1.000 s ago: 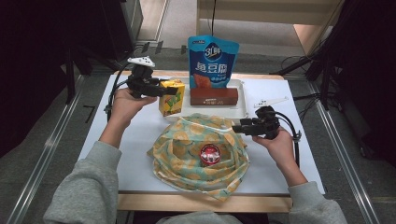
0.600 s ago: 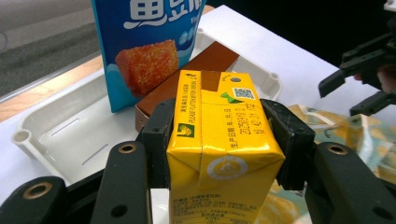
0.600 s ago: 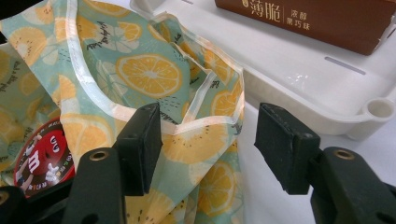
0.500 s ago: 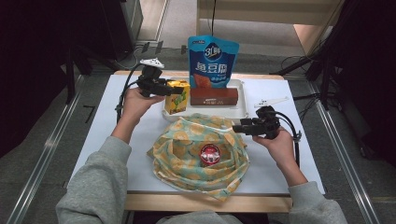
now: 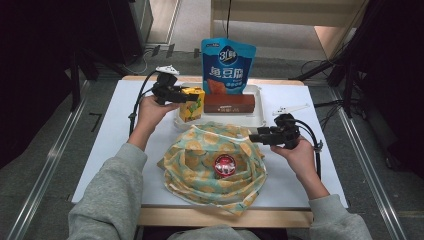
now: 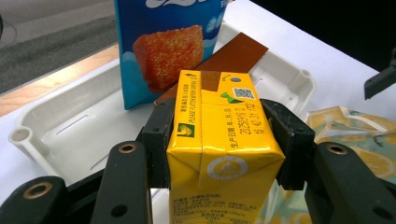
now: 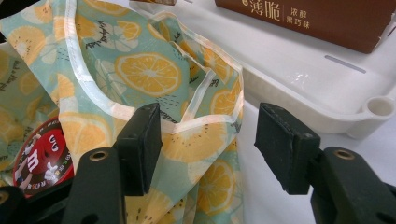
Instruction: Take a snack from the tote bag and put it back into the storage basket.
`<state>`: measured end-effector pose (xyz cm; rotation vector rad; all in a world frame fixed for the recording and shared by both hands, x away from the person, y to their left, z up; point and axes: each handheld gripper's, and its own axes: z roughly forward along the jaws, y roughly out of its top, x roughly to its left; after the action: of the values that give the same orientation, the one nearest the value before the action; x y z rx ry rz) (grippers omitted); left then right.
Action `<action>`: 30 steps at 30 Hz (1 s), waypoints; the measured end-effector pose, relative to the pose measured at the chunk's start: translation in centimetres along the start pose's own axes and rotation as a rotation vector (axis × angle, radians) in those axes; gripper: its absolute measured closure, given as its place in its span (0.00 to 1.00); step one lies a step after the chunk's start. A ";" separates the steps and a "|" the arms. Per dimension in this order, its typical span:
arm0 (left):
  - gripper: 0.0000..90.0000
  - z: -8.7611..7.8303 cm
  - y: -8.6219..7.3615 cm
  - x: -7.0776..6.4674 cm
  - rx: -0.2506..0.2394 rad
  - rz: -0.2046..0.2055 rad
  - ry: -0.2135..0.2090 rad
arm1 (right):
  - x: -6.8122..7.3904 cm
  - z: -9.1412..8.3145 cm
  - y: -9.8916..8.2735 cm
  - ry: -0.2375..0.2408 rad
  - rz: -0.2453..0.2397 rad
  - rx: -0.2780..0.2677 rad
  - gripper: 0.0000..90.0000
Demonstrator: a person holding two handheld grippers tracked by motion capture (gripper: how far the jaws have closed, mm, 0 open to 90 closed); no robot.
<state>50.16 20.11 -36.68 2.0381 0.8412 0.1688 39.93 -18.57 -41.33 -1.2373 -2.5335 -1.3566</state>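
The left tongs are clenched on the yellow drink carton, one black pad on each of its narrow sides, and they hold it upright just at the near left corner of the white tray. The right tongs stand released, with the edge of the lemon-print cloth bag lying between the two pads but not pressed by them. The bag lies on the surface directly toward the person from the carton, so I judge that the coming move is to bring the carton down and back into the bag's mouth; the carton's long axis is vertical, and the left hand is the nearer one. Inside the bag a red round tin shows "m" figures. On the carton I can read a printed date line and a QR code. Behind it stands a blue snack pouch with Chinese characters, and a brown box with Chinese writing lies in the tray.
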 end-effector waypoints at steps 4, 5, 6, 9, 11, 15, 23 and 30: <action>0.56 0.5 -0.1 0.1 0.002 0.006 0.006 | 0.0 0.1 0.0 -0.002 0.000 0.002 0.47; 0.56 0.7 -0.1 0.2 0.004 0.006 0.003 | 0.1 0.1 0.0 -0.002 0.000 0.002 0.47; 0.56 0.8 -0.2 0.2 0.001 -0.002 0.001 | 0.1 0.1 0.0 -0.001 0.000 0.002 0.47; 0.56 1.3 -0.5 0.4 -0.005 0.005 0.004 | 0.0 0.1 0.0 -0.001 0.000 0.002 0.47; 0.56 1.7 -0.7 0.5 -0.001 0.013 0.001 | 0.0 0.1 0.0 -0.001 0.000 0.005 0.47; 0.56 2.4 -1.1 0.6 0.013 0.013 0.000 | 0.0 0.1 0.0 -0.001 -0.002 0.005 0.47; 0.56 2.5 -1.4 0.8 0.007 0.031 -0.010 | 0.0 0.1 -0.1 -0.002 0.002 0.004 0.47; 0.56 2.1 -2.3 0.6 0.001 0.043 -0.037 | 0.0 0.1 -0.1 -0.004 0.002 0.005 0.47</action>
<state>50.34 19.87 -39.83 2.0556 0.7748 0.1536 39.89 -18.54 -41.41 -1.2426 -2.5366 -1.3481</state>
